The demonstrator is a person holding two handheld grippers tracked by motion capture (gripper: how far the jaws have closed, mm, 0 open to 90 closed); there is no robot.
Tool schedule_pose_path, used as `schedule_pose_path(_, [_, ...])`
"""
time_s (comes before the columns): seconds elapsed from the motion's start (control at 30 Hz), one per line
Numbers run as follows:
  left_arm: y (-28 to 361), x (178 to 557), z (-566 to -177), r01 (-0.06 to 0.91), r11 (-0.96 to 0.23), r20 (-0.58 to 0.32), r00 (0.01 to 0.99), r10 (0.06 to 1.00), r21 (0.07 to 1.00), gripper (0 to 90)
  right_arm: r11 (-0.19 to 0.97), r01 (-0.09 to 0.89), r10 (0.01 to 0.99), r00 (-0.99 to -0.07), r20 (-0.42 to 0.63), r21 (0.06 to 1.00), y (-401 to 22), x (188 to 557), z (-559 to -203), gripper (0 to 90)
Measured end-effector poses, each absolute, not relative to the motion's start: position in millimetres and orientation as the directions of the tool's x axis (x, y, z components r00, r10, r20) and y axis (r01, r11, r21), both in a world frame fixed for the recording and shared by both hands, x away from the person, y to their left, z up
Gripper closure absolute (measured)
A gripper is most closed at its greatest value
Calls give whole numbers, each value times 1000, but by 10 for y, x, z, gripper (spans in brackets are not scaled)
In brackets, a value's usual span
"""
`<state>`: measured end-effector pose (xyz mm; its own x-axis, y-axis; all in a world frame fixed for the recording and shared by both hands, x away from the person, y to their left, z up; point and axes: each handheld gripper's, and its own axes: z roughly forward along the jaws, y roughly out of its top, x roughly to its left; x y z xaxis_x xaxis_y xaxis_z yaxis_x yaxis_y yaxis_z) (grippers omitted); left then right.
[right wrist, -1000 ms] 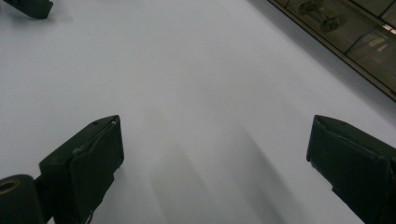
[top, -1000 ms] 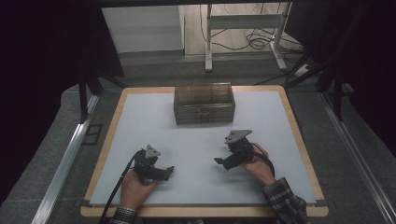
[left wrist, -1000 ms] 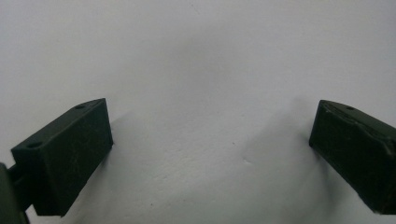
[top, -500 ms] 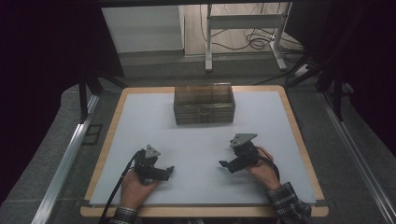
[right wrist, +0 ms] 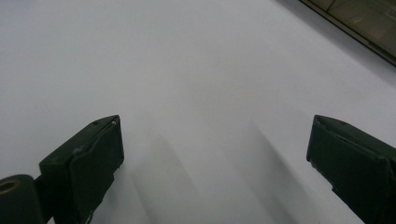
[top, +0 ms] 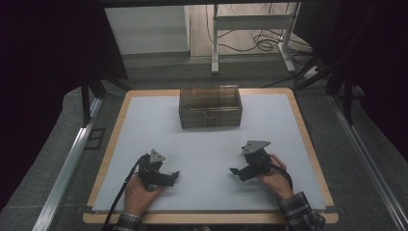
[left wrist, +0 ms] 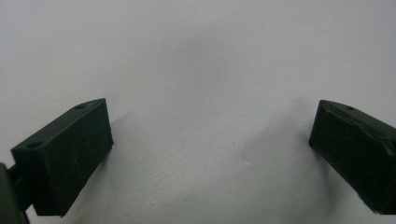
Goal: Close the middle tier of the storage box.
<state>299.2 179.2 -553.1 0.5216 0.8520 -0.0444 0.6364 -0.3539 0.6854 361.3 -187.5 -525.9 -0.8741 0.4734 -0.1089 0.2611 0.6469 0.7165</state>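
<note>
Drawn back toward the person, right gripper (top: pixel 236 172) gapes wide, well short of the box (top: pixel 210 107).

One clear box (top: pixel 210 106), one table (top: pixel 144 120), two tools: left tool (top: pixel 169 177), right tool (top: pixel 236 171)

Dim room, soft shadows (gripper views slightly blurred).

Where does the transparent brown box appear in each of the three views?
High view: the transparent brown box stands at the far middle of the white table surface, beyond both tools.
Left gripper view: the box is not in it; open jaws over the white surface.
Right gripper view: an edge of the box is at the upper right corner.
Shared landmark: the white table surface.
</note>
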Motion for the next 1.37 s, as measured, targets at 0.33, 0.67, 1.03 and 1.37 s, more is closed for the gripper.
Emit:
schedule_pose_path(0.33, [1792, 2992, -5530, 636, -354, -44, 522, 852, 685, 0, 641, 279, 494, -863, -107, 715, -1996, 3564, -5303, 35])
schedule_pose_path(0.67, [1793, 2993, -5531, 636, -353, -44, 522, 852, 686, 0, 636, 303, 516, -851, -99, 710, -2120, 3512, -5330, 35])
schedule_pose_path(1.03, [1794, 2992, -5531, 635, -353, -44, 522, 852, 687, 0, 630, 352, 528, -848, -50, 692, -2161, 3541, -5343, 28])
schedule_pose_path(1.37, [1790, 2990, -5532, 635, -355, -42, 521, 852, 686, 0, 628, 354, 530, -847, -47, 693, -2164, 3541, -5351, 28])
